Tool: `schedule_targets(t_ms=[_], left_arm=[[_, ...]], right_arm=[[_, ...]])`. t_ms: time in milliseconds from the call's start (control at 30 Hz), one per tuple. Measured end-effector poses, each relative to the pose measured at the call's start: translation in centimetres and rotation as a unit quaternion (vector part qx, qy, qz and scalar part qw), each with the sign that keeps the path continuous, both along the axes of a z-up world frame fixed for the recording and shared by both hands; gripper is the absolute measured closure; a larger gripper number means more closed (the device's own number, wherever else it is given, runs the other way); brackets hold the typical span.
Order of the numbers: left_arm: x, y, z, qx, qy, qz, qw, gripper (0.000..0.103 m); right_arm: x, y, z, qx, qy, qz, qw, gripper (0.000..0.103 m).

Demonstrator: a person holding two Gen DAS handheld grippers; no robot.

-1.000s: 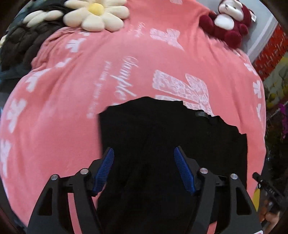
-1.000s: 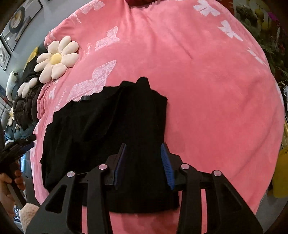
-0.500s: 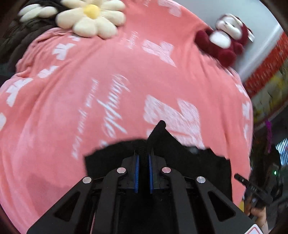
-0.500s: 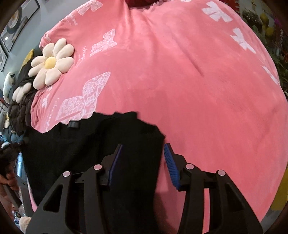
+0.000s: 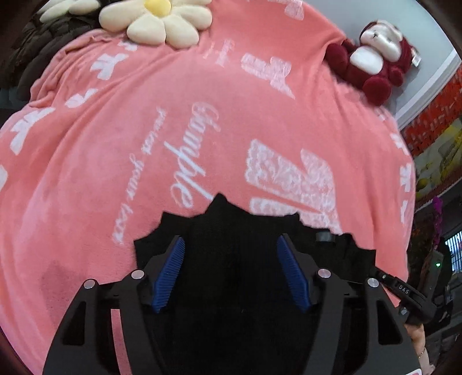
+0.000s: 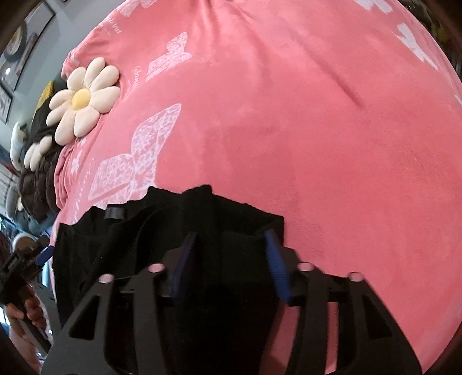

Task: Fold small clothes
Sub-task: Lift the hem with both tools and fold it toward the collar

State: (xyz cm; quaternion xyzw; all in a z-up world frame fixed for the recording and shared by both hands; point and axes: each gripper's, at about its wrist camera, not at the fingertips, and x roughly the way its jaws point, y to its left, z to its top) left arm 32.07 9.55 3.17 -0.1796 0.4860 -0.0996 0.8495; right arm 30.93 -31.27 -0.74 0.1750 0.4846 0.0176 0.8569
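Your left tool [image 5: 232, 272] has its blue pads [image 5: 169, 274] spread wide apart, with nothing pinched between them; the black garment [image 5: 245, 259] lies directly under and between them. Your right tool [image 6: 229, 262] is likewise spread, its pads [image 6: 275, 265] standing on either side of a raised fold of the same black garment [image 6: 161, 230], without closing on it as far as the view shows.

Just ahead of both tools the garment's far edge lies bunched and uneven on the pink blanket [image 5: 115, 150], with a small peak of cloth ahead of the left tool's gap. A small grey tab [image 5: 324, 237] sits at that edge, ahead and to the right of the left tool; from the right wrist view the same tab [image 6: 115, 213] shows ahead and to the left.

In the left wrist view your right hand's tool body shows at the right edge, beside the garment.

Farther ahead the blanket spreads with white butterfly prints and script lettering. At its far side, ahead-left of the left tool, rests a daisy-shaped cushion [image 5: 161, 20]; ahead-right sits a dark red and white plush toy [image 5: 372, 60]. From the right wrist view the daisy cushion [image 6: 83, 99] lies far ahead-left, next to dark quilted fabric [image 6: 37, 178]
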Motion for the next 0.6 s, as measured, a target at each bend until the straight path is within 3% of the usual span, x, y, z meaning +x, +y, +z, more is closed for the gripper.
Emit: schedule_targets(t_ms=[67,167,233,267,300,367,433,467,500,533,600], left_arm=[[-0.1,-0.2,-0.4,0.008,0.014,-0.003,0.9999,0.039],[-1.3,-0.4,-0.4,0.022,0.005,-0.009,0.9997,0.039],[-2.1,-0.5,-0.7,0.028,0.007,-0.018,0.9994,0.035],[-2.6,-0.6,-0.9,0.036,0.010,-0.022,0.9991,0.034],[-3.0,-0.7,-1.1,0.040,0.011,-0.026,0.9988,0.034],[-3.8,-1.0,-1.4,0.046,0.005,-0.037,0.9982,0.034],[-4.5,-1.1,-1.5,0.043,-0.007,-0.047,0.9979,0.038],[-4.7,-1.2,-1.5,0.045,-0.009,-0.050,0.9977,0.059],[-4.7,-1.1,-1.5,0.044,-0.010,-0.052,0.9976,0.074],[-4.6,-0.8,-1.3,0.045,-0.009,-0.048,0.9978,0.094],[-4.7,0.2,-0.5,0.031,-0.021,-0.027,0.9989,0.095]], right_arm=[[-0.4,0.4,0.7,-0.022,-0.009,0.007,1.000,0.091],[-1.7,0.8,2.2,-0.043,-0.023,0.031,0.998,0.089],[-2.4,0.6,2.5,-0.019,-0.016,0.031,0.999,0.072],[-2.7,0.4,2.6,0.000,-0.018,0.029,0.999,0.056],[-3.2,0.3,2.7,0.018,-0.021,0.024,0.999,0.048],[-3.5,0.7,2.5,0.024,-0.016,0.031,0.999,0.048],[-3.6,1.8,1.5,0.014,0.000,0.053,0.998,0.061],[-3.6,2.5,1.0,0.003,0.011,0.066,0.998,0.084],[-3.5,2.8,1.1,-0.007,0.011,0.072,0.997,0.101],[-3.8,2.8,1.8,-0.014,-0.004,0.071,0.997,0.101],[-4.6,1.7,4.3,-0.016,-0.044,0.050,0.998,0.101]])
